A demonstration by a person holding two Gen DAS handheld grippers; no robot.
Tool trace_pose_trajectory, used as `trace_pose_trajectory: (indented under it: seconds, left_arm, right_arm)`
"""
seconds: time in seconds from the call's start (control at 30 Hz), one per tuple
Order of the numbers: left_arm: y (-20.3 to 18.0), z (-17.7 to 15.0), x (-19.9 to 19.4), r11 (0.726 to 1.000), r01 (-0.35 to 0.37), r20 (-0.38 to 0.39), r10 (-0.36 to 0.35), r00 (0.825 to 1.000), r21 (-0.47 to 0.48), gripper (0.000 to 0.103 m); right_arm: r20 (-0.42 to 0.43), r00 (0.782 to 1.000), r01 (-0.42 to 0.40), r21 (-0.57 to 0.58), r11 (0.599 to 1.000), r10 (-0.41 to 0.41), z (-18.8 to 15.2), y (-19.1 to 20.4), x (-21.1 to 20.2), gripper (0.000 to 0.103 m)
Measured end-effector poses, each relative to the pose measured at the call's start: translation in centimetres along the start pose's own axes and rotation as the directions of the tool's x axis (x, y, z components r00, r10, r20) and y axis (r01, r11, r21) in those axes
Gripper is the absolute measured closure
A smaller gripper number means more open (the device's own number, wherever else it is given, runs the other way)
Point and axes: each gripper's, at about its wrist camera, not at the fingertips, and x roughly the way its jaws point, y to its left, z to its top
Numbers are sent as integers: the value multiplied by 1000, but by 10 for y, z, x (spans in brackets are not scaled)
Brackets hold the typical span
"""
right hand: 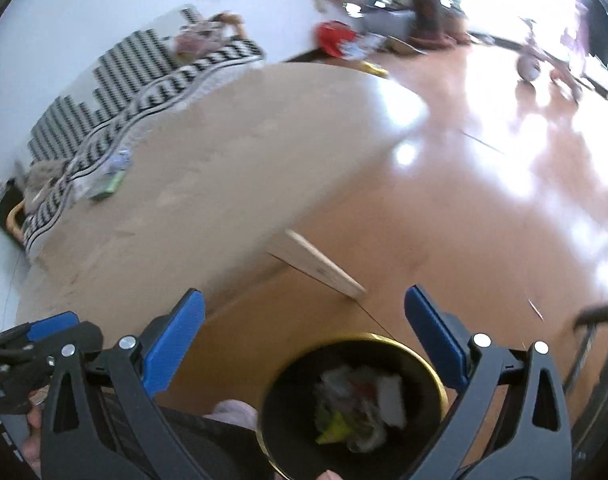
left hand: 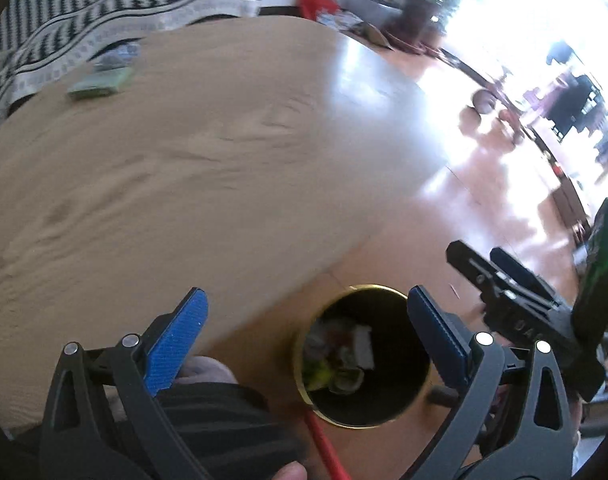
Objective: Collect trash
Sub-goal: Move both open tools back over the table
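A black bin with a gold rim (left hand: 417, 390) stands on the floor beside the wooden table (left hand: 184, 160); it holds crumpled trash (left hand: 339, 356). My left gripper (left hand: 304, 336) is open and empty above the bin and the table's edge. My right gripper (right hand: 304, 340) is open and empty above the same bin (right hand: 288, 400), with trash (right hand: 359, 412) visible inside. A green packet (left hand: 100, 82) and a crumpled wrapper (left hand: 116, 56) lie at the table's far left side; both also show in the right wrist view (right hand: 110, 184). The right gripper's body shows in the left wrist view (left hand: 515, 296).
A black-and-white striped cloth (left hand: 84, 28) lies along the table's far edge. A table leg (right hand: 315, 264) slants down to the wooden floor (right hand: 463, 220). A red stick (left hand: 323, 444) lies by the bin. Red and other clutter (right hand: 335, 40) sits by the far wall.
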Motion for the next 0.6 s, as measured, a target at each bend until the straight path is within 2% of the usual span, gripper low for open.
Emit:
trace_pose_trajectory:
  seconds: [0.13, 0.3, 0.4, 0.6]
  left_arm:
    - [48, 10, -10, 998, -54, 3, 55, 999, -35, 6]
    - [115, 25, -13, 988, -114, -5, 114, 993, -104, 6]
    - [159, 44, -8, 975, -138, -14, 138, 990, -176, 6]
    - [221, 104, 12, 949, -152, -15, 154, 988, -278, 6]
  right_arm:
    - [-23, 997, -78, -76, 994, 77, 24, 56, 24, 6]
    - [-61, 986, -163, -206, 965, 153, 48, 136, 57, 6]
    - [-66, 983, -184, -288, 940, 173, 67, 183, 75, 6]
    - [-40, 979, -200, -336, 920, 199, 105, 232, 98, 6]
